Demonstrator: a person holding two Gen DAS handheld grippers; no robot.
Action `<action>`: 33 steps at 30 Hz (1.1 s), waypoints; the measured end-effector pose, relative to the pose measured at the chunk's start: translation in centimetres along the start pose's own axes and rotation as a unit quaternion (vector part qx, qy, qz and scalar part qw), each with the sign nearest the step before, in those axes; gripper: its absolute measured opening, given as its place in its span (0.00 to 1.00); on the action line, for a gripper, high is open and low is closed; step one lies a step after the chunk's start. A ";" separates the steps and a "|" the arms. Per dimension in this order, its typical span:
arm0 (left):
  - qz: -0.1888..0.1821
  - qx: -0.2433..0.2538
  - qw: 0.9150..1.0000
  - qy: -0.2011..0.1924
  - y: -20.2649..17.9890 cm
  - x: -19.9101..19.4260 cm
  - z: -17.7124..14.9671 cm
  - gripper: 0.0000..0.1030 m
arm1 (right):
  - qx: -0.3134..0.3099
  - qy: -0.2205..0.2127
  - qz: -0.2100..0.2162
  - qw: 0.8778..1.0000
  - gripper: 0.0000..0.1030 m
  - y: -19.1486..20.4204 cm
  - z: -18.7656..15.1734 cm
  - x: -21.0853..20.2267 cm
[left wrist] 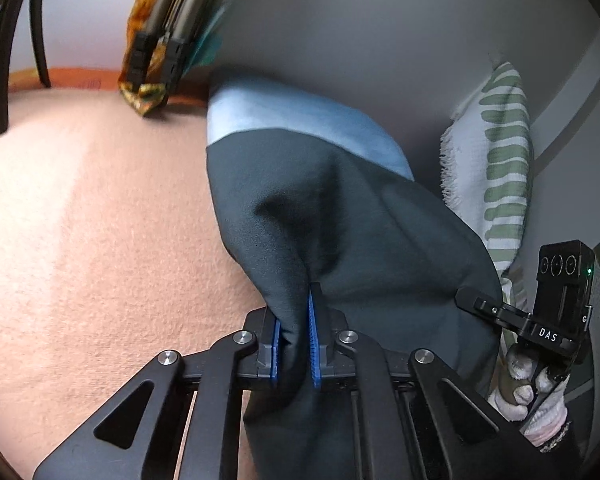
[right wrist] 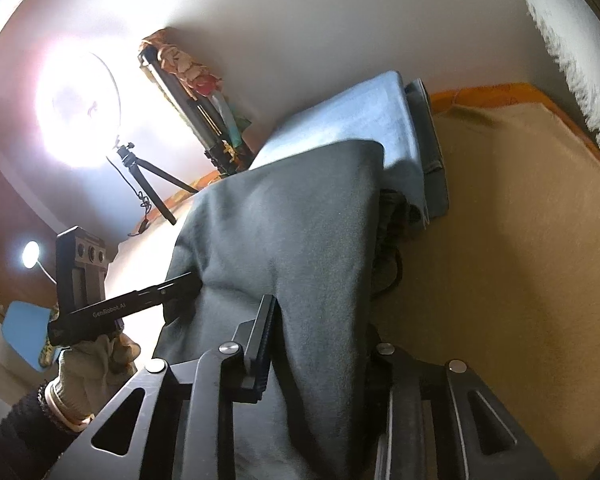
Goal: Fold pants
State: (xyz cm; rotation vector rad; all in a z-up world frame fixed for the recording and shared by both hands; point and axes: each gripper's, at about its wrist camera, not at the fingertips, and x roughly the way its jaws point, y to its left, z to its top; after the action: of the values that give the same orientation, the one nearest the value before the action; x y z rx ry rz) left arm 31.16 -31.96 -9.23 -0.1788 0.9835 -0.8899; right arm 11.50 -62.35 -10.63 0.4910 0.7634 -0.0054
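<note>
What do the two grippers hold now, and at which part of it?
Both hold the dark grey fabric pants. The left gripper pinches a bunched fold of cloth; the right gripper clamps another gathered part. Which part exactly cannot be told.

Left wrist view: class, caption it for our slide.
Left gripper pinches dark pants above a peach blanket.

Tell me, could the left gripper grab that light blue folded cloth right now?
Probably not: the left gripper is shut on the dark pants, which hang between it and the light blue cloth. It would have to let go first.
</note>
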 end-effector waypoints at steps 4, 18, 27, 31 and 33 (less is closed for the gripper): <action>-0.005 0.013 1.000 -0.014 -1.0 -1.0 0.4 0.09 | -0.012 -0.010 -0.005 1.000 0.26 1.1 0.1 -1.1; -0.024 0.051 0.997 -0.059 -3.3 -3.6 2.4 0.08 | -0.049 -0.058 -0.020 0.997 0.23 4.8 0.7 -4.5; -0.030 0.081 0.991 -0.104 -5.0 -5.6 6.6 0.08 | -0.055 -0.109 -0.022 0.992 0.23 6.8 3.6 -6.1; -0.028 0.088 0.989 -0.118 -5.3 -5.7 9.0 0.08 | -0.059 -0.121 -0.025 0.991 0.23 7.3 6.0 -6.0; -0.025 0.092 0.988 -0.122 -5.4 -5.3 10.1 0.08 | -0.061 -0.125 -0.030 0.990 0.23 7.5 7.2 -5.7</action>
State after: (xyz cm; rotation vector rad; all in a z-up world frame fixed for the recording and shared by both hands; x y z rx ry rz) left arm 34.70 -34.10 2.75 -0.1522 0.6681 -0.9748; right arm 13.49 -59.76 0.74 0.3421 0.5292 -0.0742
